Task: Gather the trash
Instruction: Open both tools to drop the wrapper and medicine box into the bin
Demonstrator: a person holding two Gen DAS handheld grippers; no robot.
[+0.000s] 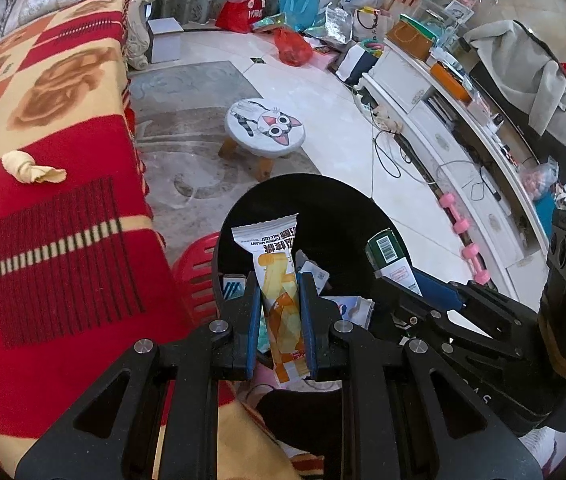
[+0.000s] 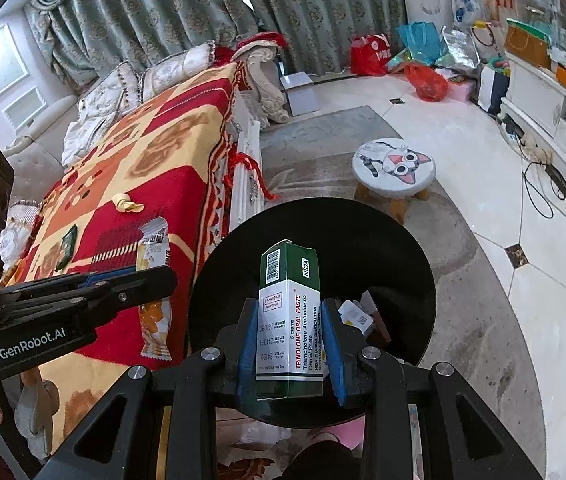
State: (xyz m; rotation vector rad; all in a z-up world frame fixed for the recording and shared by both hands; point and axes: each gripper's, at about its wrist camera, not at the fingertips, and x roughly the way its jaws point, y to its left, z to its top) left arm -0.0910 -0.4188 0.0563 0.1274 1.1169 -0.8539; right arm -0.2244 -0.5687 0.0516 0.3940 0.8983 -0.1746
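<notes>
Your left tool (image 1: 279, 300) is pinching a snack wrapper (image 1: 279, 280) between its blue pads, the white-and-orange packet standing upright with its crimped top poking out past the fingertips. Your right tool (image 2: 289, 336) is clamped on a green-and-white ointment box (image 2: 289, 320), also upright, barcode end uppermost. Both tools hang over the black bin (image 1: 323, 216) — its round mouth lies directly beyond and below the fingertips in each wrist view, with a few scraps of paper and packaging (image 1: 349, 308) already lying inside, just right of the left tool. The right tool shows at the left tool's right side, its box tip over the bin's far rim. To the left of both tools runs the sofa with its red-and-yellow blanket (image 1: 63, 140); a crumpled yellowish tissue (image 1: 33, 166) lies on it, well apart from the left tool. Another small dark green packet (image 2: 67, 246) rests on the blanket, left of the right tool. Ahead, beyond the bin, stands a cat-face stool (image 1: 265, 124) on the floor.
</notes>
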